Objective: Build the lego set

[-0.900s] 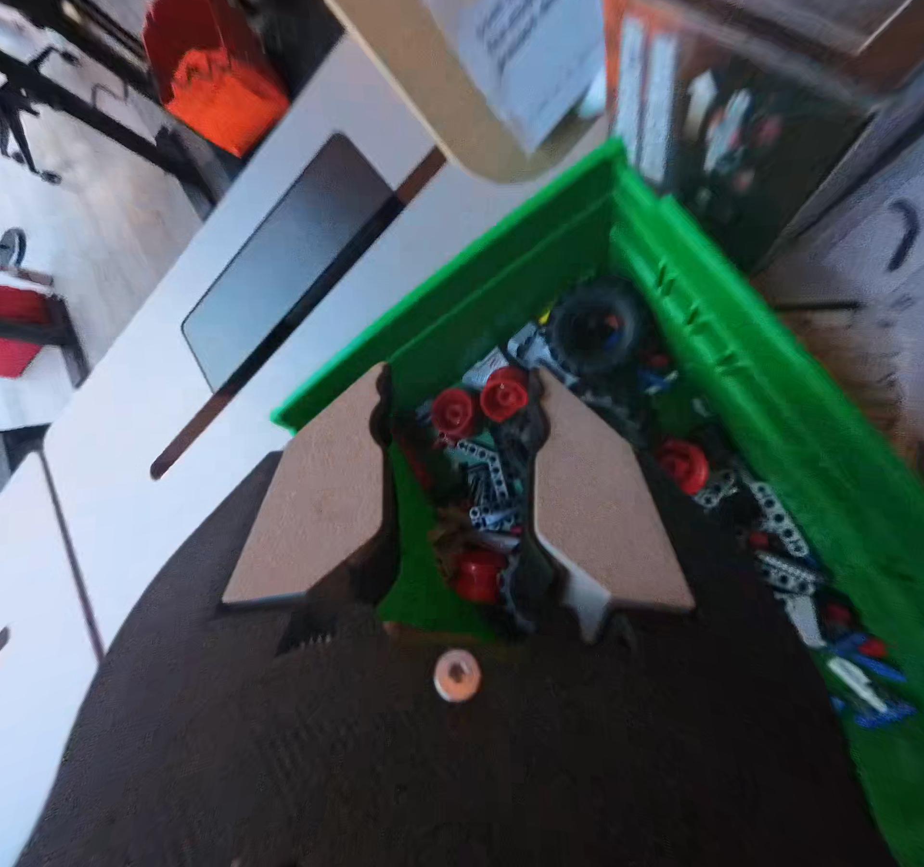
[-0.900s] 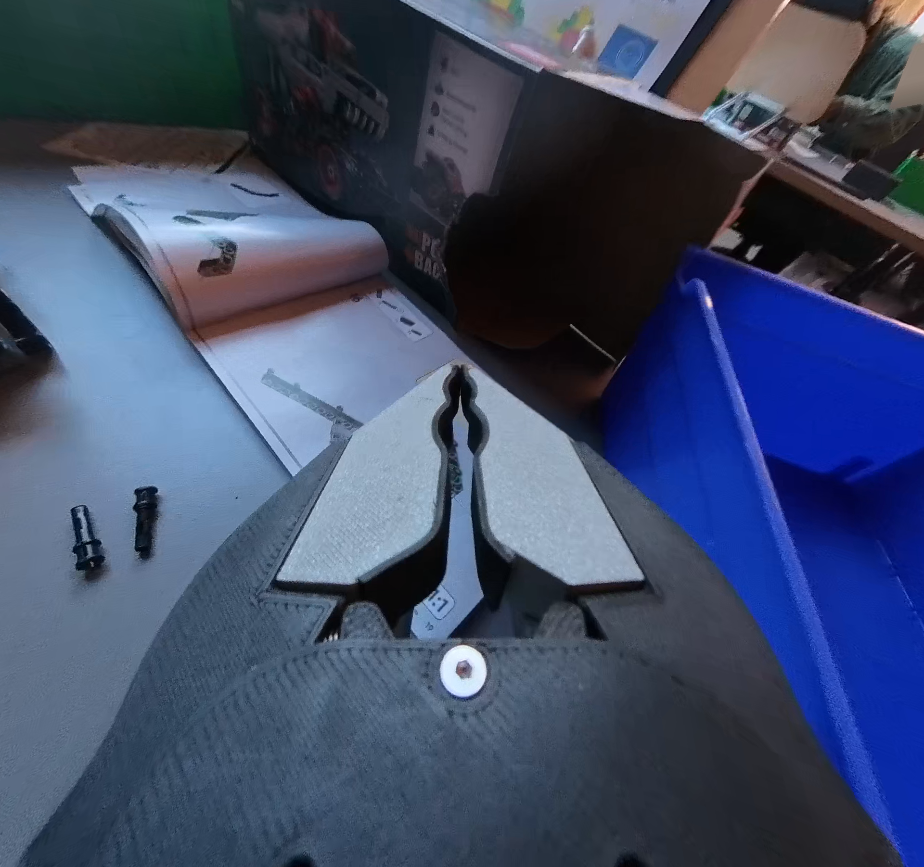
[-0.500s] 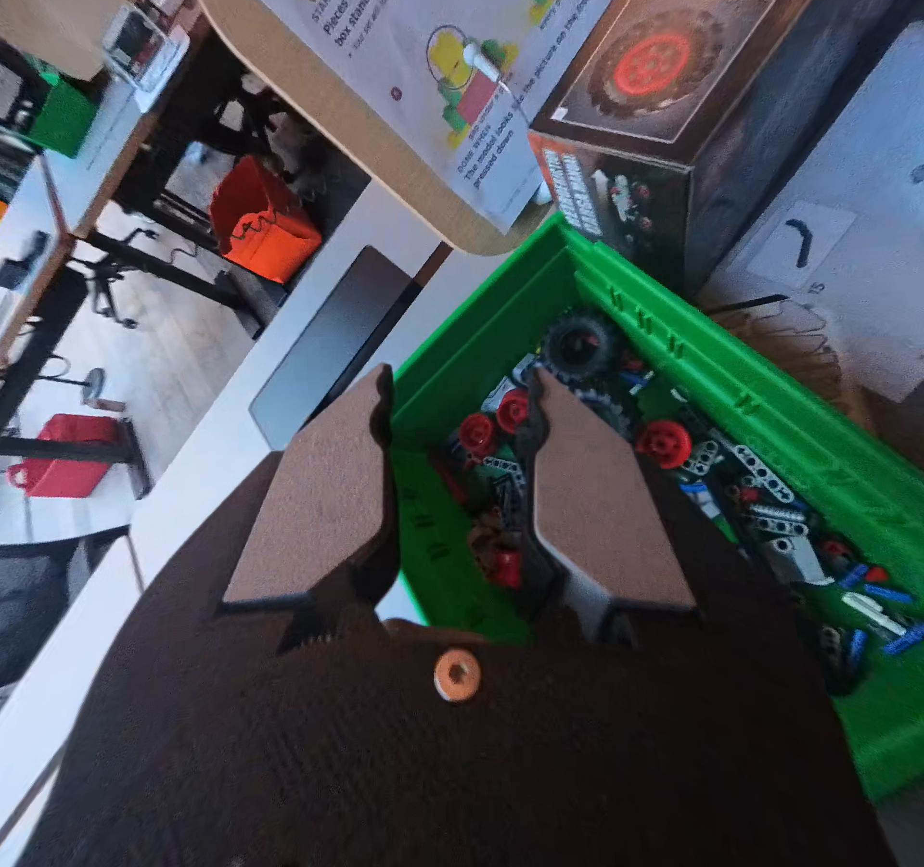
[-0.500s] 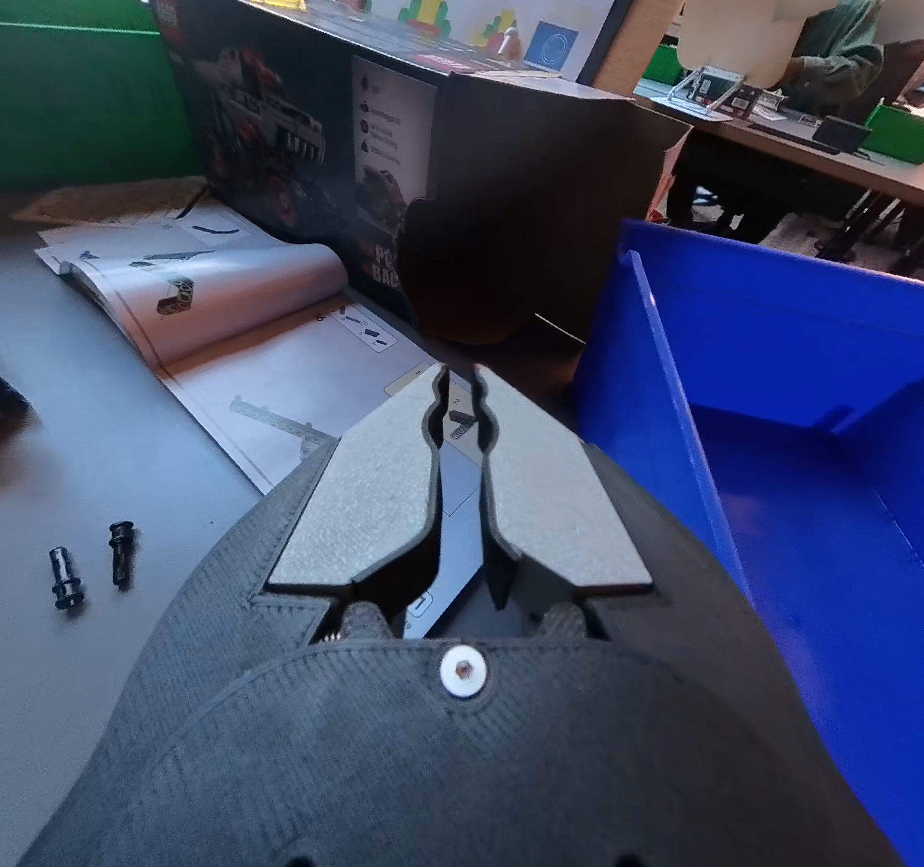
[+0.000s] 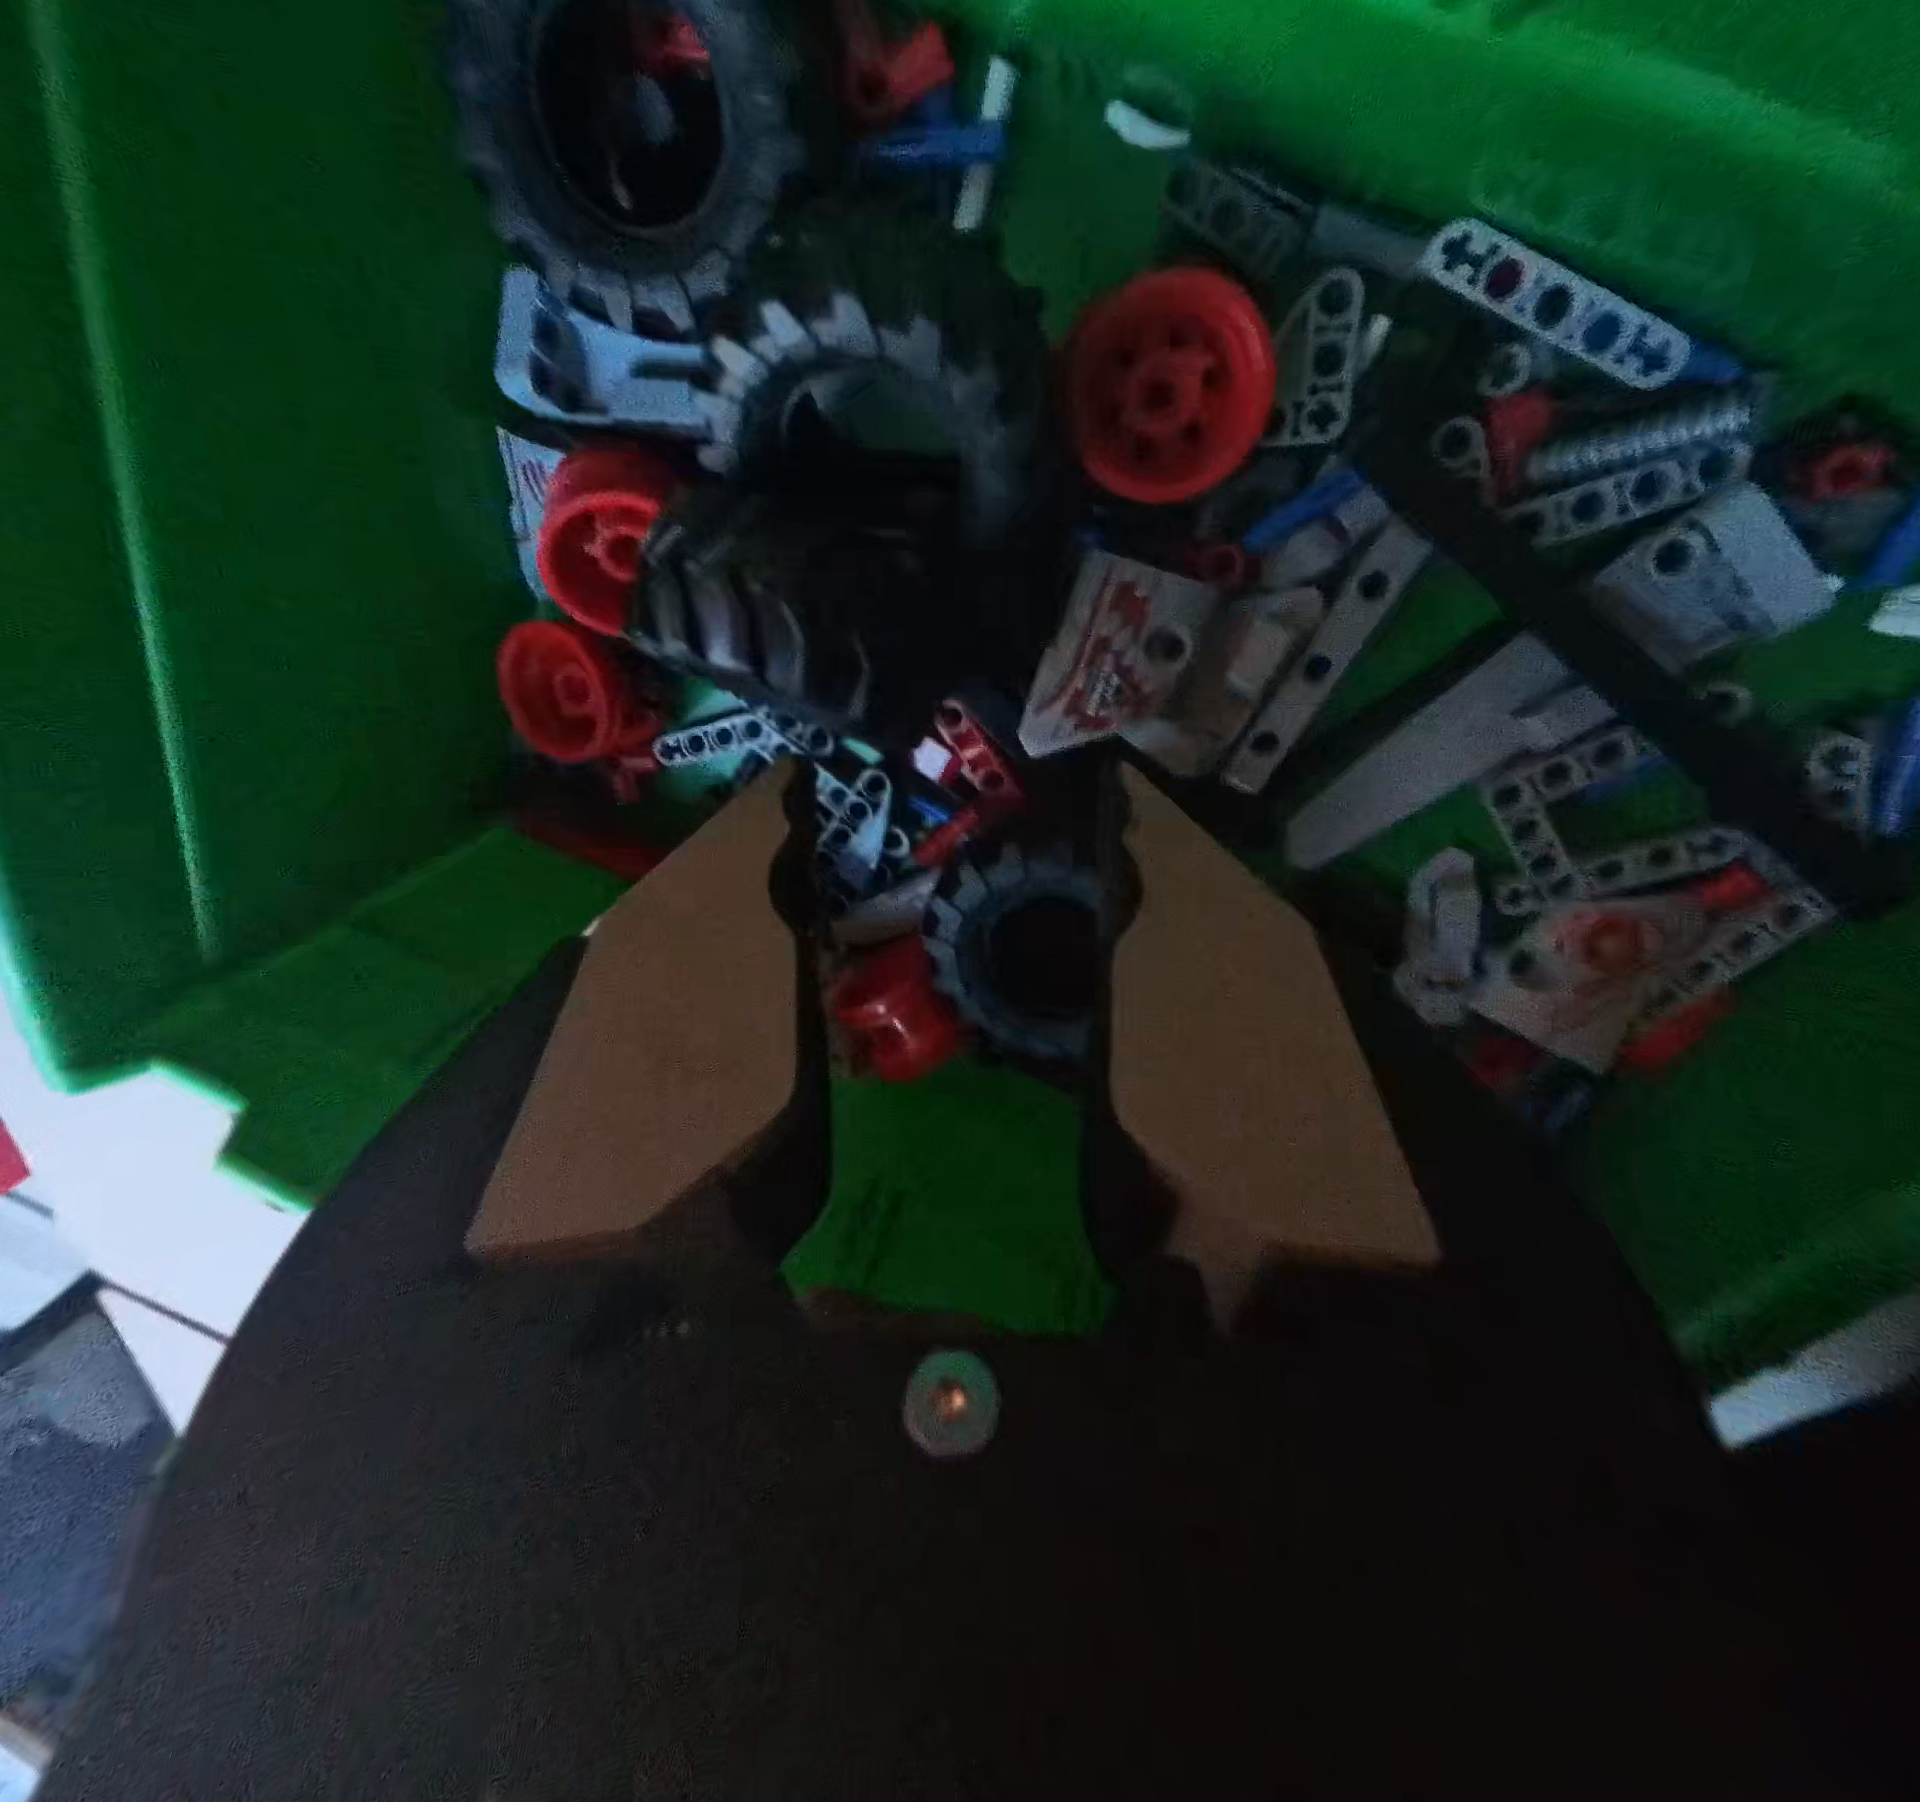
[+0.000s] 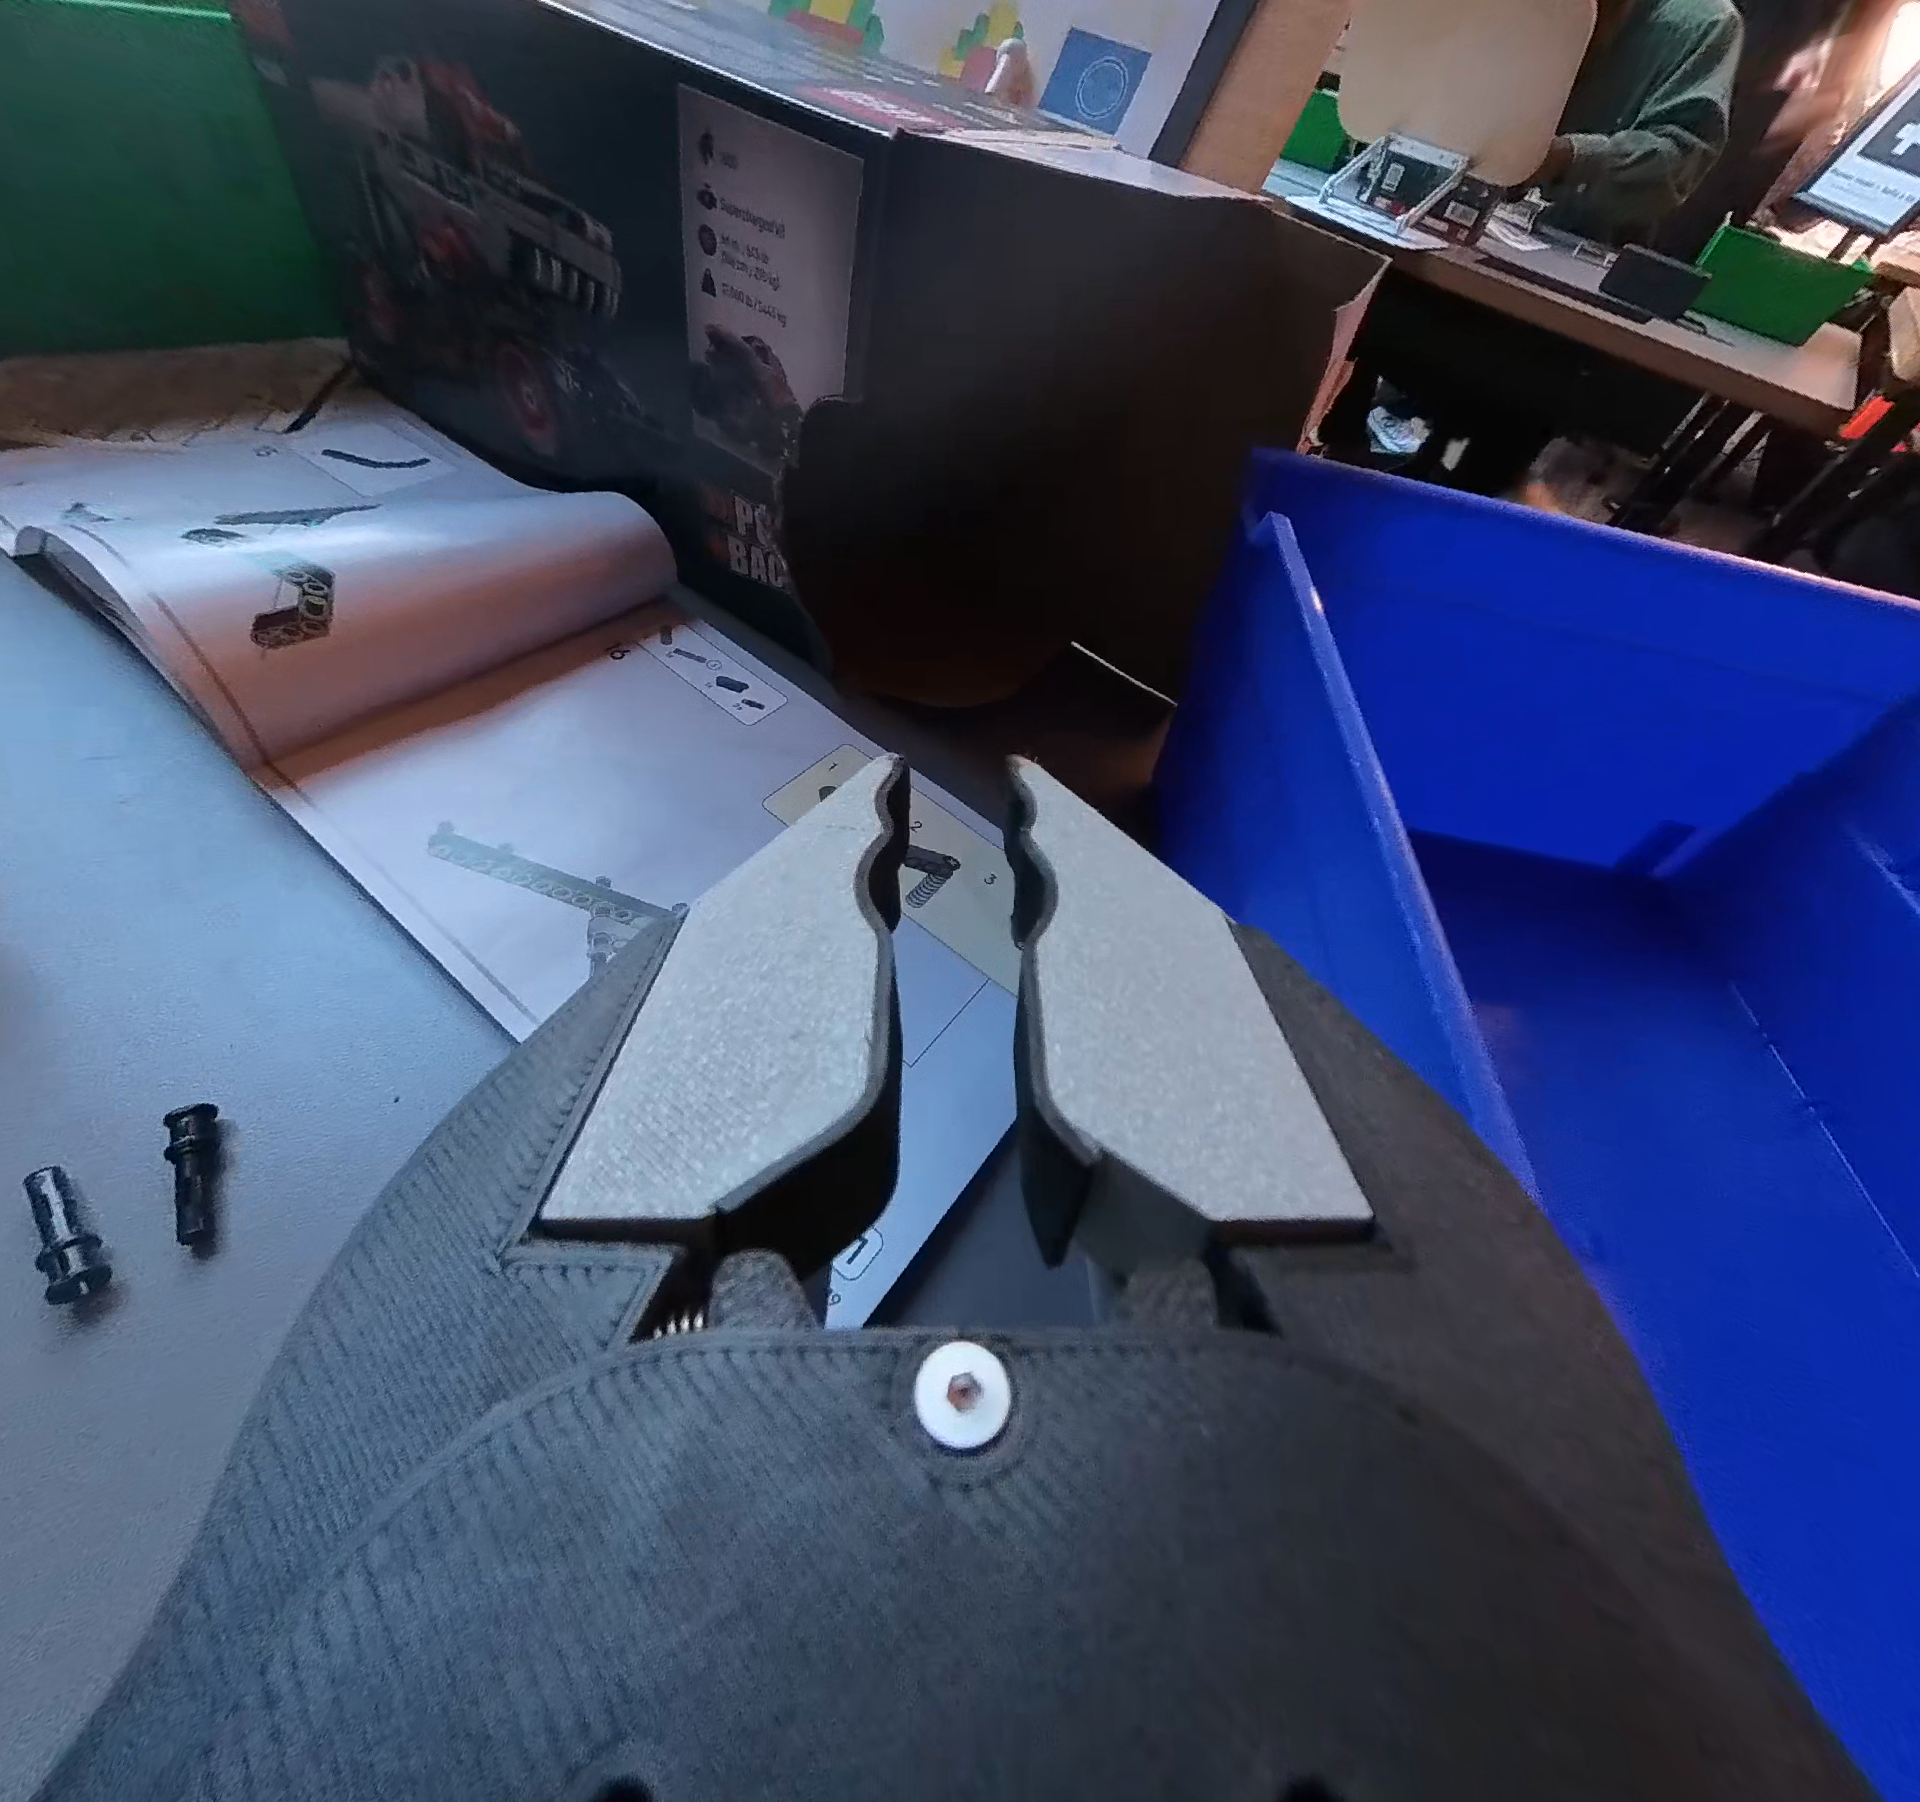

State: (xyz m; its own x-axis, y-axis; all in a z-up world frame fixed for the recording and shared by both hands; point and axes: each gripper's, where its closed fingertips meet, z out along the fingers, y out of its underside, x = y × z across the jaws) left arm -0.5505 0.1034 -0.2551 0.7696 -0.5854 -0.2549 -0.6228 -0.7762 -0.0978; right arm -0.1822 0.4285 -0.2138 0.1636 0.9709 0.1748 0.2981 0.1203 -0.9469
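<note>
My left gripper [image 5: 956, 786] is open and empty, low inside the green bin [image 5: 239, 464], just above a heap of loose lego parts. Black tyres [image 5: 623, 111], red wheel hubs [image 5: 1169, 386], grey beams [image 5: 1558, 308] and a small black tyre [image 5: 1039, 942] with a red hub [image 5: 894, 1014] lie between its fingers. My right gripper [image 6: 956, 776] is open and empty above the open instruction booklet [image 6: 436, 692] on the grey table [image 6: 156, 921]. Two black pins [image 6: 192, 1170] lie to its left.
The dark lego box [image 6: 727, 298] stands behind the booklet. A blue bin [image 6: 1610, 869] stands to the right of my right gripper. A green bin wall [image 6: 125, 173] shows at far left. A person in a green sleeve [image 6: 1652, 90] sits at a far table.
My left gripper has dropped down into the green bin, close to the parts. My right gripper has opened from nearly shut and lifted slightly over the booklet.
</note>
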